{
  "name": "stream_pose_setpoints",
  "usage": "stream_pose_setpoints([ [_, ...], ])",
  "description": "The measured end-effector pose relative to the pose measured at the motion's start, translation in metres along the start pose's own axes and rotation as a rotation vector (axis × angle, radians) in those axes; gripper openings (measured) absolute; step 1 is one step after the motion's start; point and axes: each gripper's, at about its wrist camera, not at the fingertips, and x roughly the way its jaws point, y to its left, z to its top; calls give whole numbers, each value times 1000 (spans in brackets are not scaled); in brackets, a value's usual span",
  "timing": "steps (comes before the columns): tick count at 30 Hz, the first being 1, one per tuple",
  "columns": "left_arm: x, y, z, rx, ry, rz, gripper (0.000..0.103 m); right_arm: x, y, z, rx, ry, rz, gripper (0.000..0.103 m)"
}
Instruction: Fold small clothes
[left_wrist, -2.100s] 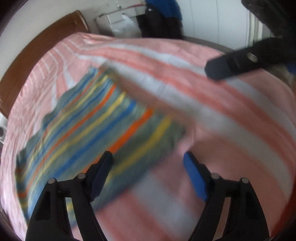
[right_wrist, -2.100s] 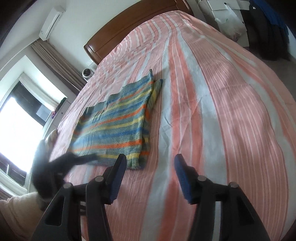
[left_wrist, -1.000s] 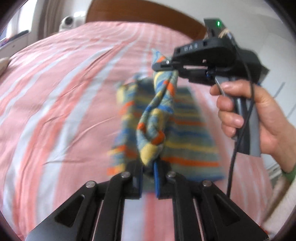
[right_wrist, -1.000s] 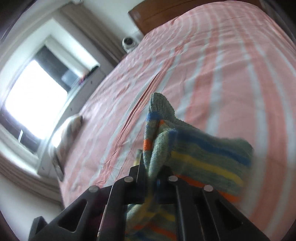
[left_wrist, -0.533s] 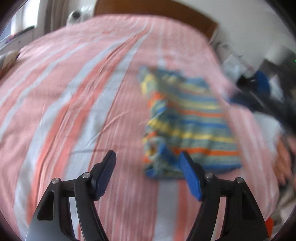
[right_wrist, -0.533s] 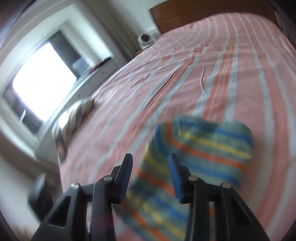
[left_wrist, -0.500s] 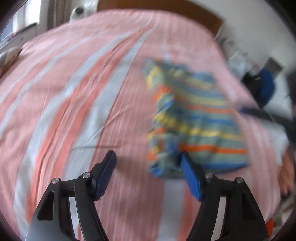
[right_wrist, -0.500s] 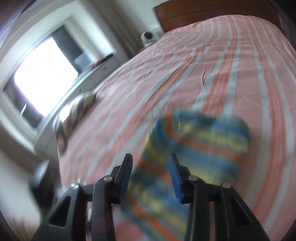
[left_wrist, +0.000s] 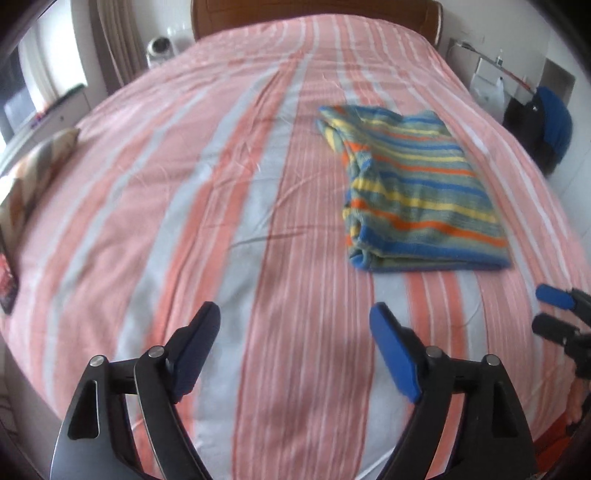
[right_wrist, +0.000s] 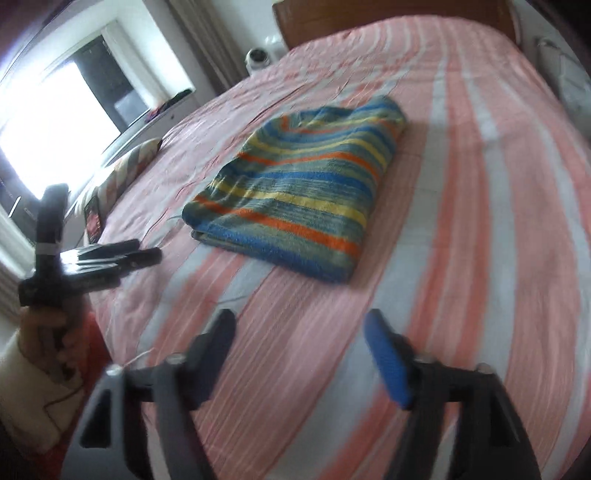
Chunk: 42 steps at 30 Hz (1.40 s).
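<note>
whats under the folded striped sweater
The striped sweater lies folded flat on the pink-striped bedspread, which shows on all sides of it. Its lower layers peek out at the near edge; whatever lies beneath them is covered. Both tongs are open and clear of it.

Right claw (left_wrist: 550, 314) half cut off at frame edge

Striped bed (left_wrist: 258, 206) — bright window (right_wrist: 44, 125)

Home bedroom: striped bed (left_wrist: 258, 184), wooden headboard (left_wrist: 314, 14).
</note>
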Motion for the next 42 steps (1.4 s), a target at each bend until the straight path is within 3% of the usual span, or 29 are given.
stream_pose_setpoints([
  [11,-4,-11,12,105,-58,92,88,-1,4,-14,28,13,-2,74],
  [13,0,-7,19,103,-62,51,95,1,3,-15,28,19,-15,74],
  [16,12,16,49,-3,-49,-158,96,2,-4,-8,39,6,-17,74],
  [19,35,31,84,-102,-19,-274,96,-2,-22,14,99,-32,-16,75],
  [21,53,30,104,-117,19,-327,96,-4,-41,35,167,-89,-5,85],
  [23,72,26,118,-115,48,-348,96,-3,-58,56,234,-136,26,94],
  [29,127,9,141,-123,137,-382,96,27,-82,95,336,-140,106,94],
  [31,145,3,146,-111,170,-358,96,44,-90,108,358,-126,133,94],
  [34,151,-13,153,-66,151,-289,95,80,-107,127,432,-97,155,94],
  [35,151,-18,153,-48,149,-272,93,92,-110,135,434,-95,136,93],
  [36,151,-26,152,-14,146,-257,75,99,-108,142,410,-102,108,90],
  [37,150,-32,151,23,145,-247,49,104,-102,147,371,-105,94,75],
  [38,149,-41,149,57,146,-251,31,113,-87,155,289,-76,62,40],
  [39,149,-47,147,73,150,-256,18,118,-75,157,237,-53,7,32],
  [42,138,-62,141,110,94,-170,15,121,-30,161,14,-38,-211,27],
])
